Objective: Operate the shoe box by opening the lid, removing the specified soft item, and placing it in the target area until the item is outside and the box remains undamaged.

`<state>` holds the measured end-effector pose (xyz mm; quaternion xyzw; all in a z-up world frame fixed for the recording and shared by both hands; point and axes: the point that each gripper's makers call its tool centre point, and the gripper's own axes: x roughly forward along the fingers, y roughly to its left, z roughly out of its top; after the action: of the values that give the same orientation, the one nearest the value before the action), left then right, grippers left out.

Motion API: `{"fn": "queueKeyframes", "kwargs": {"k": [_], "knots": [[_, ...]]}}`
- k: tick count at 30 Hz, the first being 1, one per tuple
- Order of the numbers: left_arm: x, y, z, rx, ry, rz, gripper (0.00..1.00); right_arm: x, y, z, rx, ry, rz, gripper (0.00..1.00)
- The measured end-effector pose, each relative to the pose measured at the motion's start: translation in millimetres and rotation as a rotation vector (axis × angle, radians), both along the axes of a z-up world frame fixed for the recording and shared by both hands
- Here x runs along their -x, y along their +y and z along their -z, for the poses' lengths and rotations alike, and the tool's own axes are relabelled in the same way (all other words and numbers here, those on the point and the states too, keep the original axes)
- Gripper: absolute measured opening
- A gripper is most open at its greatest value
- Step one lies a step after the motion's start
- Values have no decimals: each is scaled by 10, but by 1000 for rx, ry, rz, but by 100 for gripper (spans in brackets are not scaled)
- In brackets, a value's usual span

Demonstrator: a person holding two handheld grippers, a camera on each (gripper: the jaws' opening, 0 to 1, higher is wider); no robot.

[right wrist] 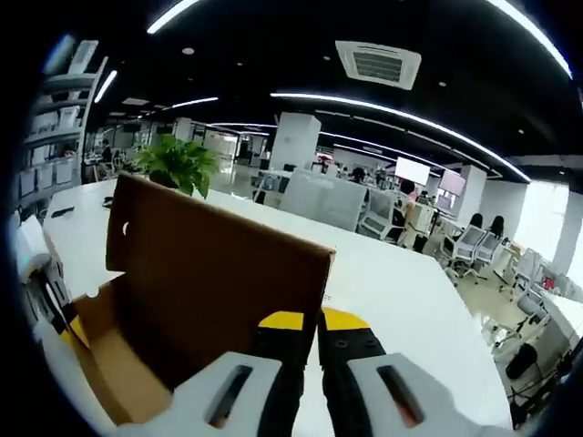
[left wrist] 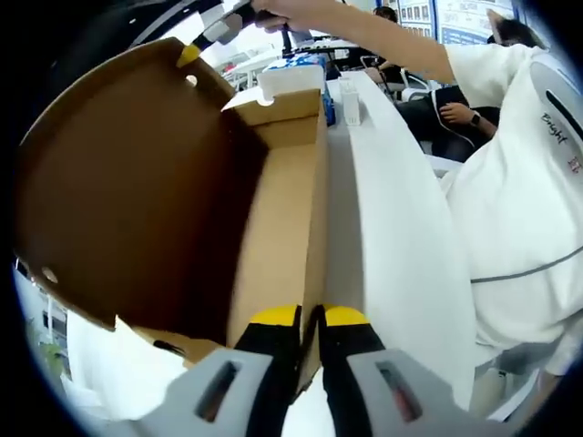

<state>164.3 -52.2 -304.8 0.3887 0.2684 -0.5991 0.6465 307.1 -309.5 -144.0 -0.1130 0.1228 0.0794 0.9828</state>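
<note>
**Lid's up, but the soft thing isn't out yet**

So the big white table (right wrist: 401,273) is carrying everything here, and the cardboard shoe box (left wrist: 282,228) sits on it with its lid (left wrist: 118,182) swung up and standing open. That's the first step basically done, I'd say. Everything after that is still to go: I can't spot the soft item anywhere. The part of the box floor that shows in the left gripper view looks like bare cardboard, but the near end is hidden behind the gripper, so it could be tucked down there. Nothing that looks like a marked target area either, just tabletop. The box itself looks fine, no tears or crushed corners that I can see.

Now the tools. The left gripper (left wrist: 311,316) has its yellow-tipped jaws squeezed together on the top edge of the box's near side wall, the cardboard running right up between them, so it's pinning the box steady. The right gripper (right wrist: 308,320) is up at the top corner of the raised lid; in its own view the jaws are pressed together over the lid's edge, and in the left gripper view you can see its yellow tip (left wrist: 189,55) right at that corner. Looks like it's pinching the lid to hold it open.

My guess is one hand has to let go to fish inside.
</note>
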Motion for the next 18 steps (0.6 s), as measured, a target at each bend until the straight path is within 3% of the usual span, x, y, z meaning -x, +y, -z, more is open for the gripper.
{"fn": "queueKeyframes", "kwargs": {"k": [4, 5, 6, 8, 15, 18], "knots": [[-1, -1, 1, 1, 0, 2, 7, 71, 3, -16, 4, -19, 11, 1], [-1, -2, 2, 1, 0, 1, 7, 105, -8, -12, -12, -24, 10, 1], [-2, -2, 1, 3, 0, 0, 7, 130, 4, -14, -89, -29, 12, 0], [-4, -3, 0, 8, -6, -2, 8, 163, -17, -8, -104, -39, 10, 0], [-23, -4, -8, 21, -33, 7, 9, 208, 9, -15, -13, -97, 76, 0], [-49, -4, -19, 42, -35, -10, 10, 216, -3, -20, -28, -101, 80, 0]]}}
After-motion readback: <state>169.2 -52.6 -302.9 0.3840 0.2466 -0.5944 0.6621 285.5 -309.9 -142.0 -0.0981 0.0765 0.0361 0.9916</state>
